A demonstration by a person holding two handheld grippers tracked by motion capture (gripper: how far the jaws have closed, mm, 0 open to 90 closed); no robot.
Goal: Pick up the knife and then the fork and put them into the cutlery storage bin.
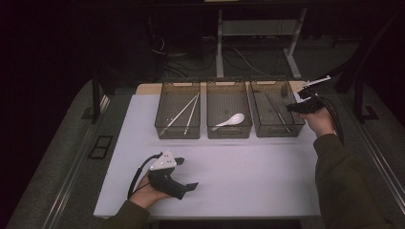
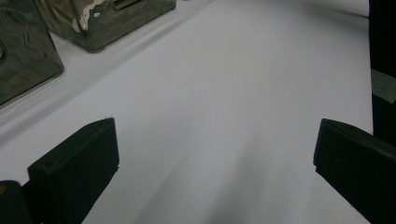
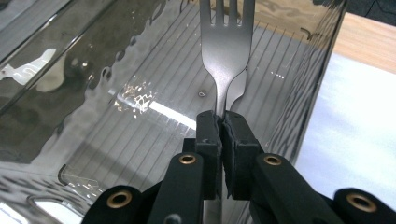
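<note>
A metal fork [image 3: 227, 51] is clamped by its neck in my right gripper [image 3: 222, 122], which is shut on it; the tines point away, over the ribbed floor of the right-hand clear bin [image 3: 140, 121]. From above, that gripper [image 1: 292, 108] hangs at the right bin's [image 1: 276, 128] right side. My left gripper [image 1: 188, 174] rests low on the white mat [image 1: 239, 176] near the front left. Its jaws stand wide open with nothing between them, and bare mat [image 2: 224, 116] lies ahead of it.
Three clear bins stand in a row at the back of the mat. The left bin [image 1: 177, 129] holds white chopsticks [image 1: 184, 114]; the middle bin [image 1: 228, 130] holds a white spoon [image 1: 231, 120]. A wooden board edge [image 1: 143, 88] runs behind them.
</note>
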